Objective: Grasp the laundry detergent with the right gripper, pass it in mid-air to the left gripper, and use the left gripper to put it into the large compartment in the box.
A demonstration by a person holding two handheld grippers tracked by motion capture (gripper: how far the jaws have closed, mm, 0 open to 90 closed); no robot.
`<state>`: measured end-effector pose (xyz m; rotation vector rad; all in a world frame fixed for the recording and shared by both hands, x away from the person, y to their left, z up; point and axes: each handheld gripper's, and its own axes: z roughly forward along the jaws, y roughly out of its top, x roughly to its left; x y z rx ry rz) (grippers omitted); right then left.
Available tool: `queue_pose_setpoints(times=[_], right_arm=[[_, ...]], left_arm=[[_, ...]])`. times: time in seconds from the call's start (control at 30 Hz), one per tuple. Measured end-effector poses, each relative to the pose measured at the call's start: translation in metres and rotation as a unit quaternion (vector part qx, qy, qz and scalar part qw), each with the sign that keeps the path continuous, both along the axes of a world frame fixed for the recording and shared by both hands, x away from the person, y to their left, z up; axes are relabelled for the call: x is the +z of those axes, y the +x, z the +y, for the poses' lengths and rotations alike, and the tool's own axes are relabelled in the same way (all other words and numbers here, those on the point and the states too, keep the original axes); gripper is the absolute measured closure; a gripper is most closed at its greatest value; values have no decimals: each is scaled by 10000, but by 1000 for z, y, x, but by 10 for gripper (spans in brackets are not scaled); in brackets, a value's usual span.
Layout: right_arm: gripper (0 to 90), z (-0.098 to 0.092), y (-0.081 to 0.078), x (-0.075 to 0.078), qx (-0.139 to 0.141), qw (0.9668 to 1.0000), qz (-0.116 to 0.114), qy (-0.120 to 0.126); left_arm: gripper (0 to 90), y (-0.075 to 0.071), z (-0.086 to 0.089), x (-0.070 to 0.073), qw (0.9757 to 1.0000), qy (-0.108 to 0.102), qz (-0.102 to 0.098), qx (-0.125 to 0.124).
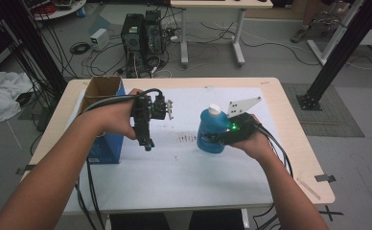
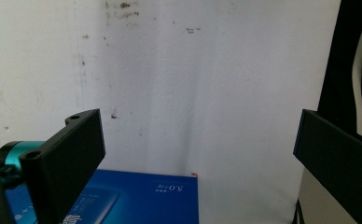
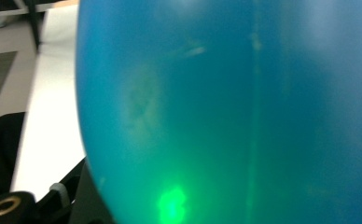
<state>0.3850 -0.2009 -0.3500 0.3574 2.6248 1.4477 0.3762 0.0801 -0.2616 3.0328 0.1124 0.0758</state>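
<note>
Nearest the bench's [image 1: 289, 143] front edge, the right tongs [image 1: 212, 138] are clamped on a blue bottle [image 1: 212, 129] with a white cap, held upright over the white sheet [image 1: 184, 167] right of centre; in the right gripper view its blue wall [image 3: 226, 107] sits hard up against the lens with a green glint low down. Left of it, the left tongs [image 1: 148, 143] hang open and empty above the sheet, tips pointing down, jaws wide apart in the left gripper view with a blue carton [image 2: 142, 198] between and below them. Farther back, that open-topped blue carton [image 1: 105, 124] stands by the bench's left edge, well apart from the bottle.
</note>
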Motion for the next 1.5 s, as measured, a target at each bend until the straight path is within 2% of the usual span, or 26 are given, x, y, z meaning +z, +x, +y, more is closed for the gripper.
queue_pose_setpoints(times=[0.2, 0.3, 0.33, 0.4, 0.7, 1.07, 1.13, 1.5], right_arm=[[460, 18, -16, 4, 423, 9991, -94, 8], [460, 21, -18, 5, 490, 9988, -77, -8], [460, 31, -25, 4, 705, 9975, -78, -35], [460, 36, -29, 3, 813, 9967, -47, -48], [460, 56, -39, -8, 1125, 9936, 42, -63], [460, 75, -44, -10, 1327, 9911, 70, -9], [460, 84, -44, -11, 1383, 9903, 84, 35], [459, 92, -43, -8, 1408, 9900, 77, 90]], left_arm=[[20, -11, -9, 12, 9999, 4, -51, -143], [21, -12, -10, 14, 9998, 2, -36, -174], [21, -17, -15, 18, 9997, -27, -51, -258], [20, -20, -17, 20, 9995, -35, -39, -319], [20, -31, -30, 23, 9984, -8, -21, -560], [21, -37, -43, 22, 9973, -29, 8, -730], [21, -38, -46, 21, 9971, -22, 23, -755], [21, -37, -56, 16, 9964, -30, 5, -846]])
